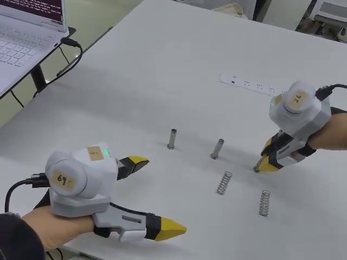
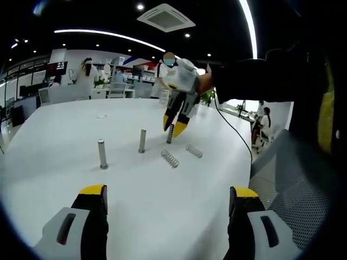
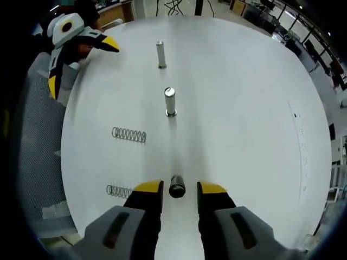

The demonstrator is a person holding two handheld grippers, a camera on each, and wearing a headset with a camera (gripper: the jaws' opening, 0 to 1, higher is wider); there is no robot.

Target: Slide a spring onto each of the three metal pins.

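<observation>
1. White workbench stretches away from you. Your left gripper is nearest, at the lower left of the head view, with its jaws spread wide and holding nothing. Your hand sits low by the table's near edge.
2. Right of centre, two loose springs lie flat and apart: the nearest spring and, just beyond it, the second spring.
3. At the right, your right gripper tilts tips-down, your wrist entering from the right edge. Its jaws are narrow, one on either side of the third pin. An upright spring stands at the tips, seemingly on that pin. Whether the jaws pinch it cannot be told.
4. Farther back, near centre, the middle pin and far pin stand upright and bare.
5. You seem to be seating the first spring. Next you likely need to release it, lift clear, take a lying spring by one end, tip it upright and line it up over a bare pin.
6. Farthest away are a power strip and, at the upper left, a laptop.
</observation>
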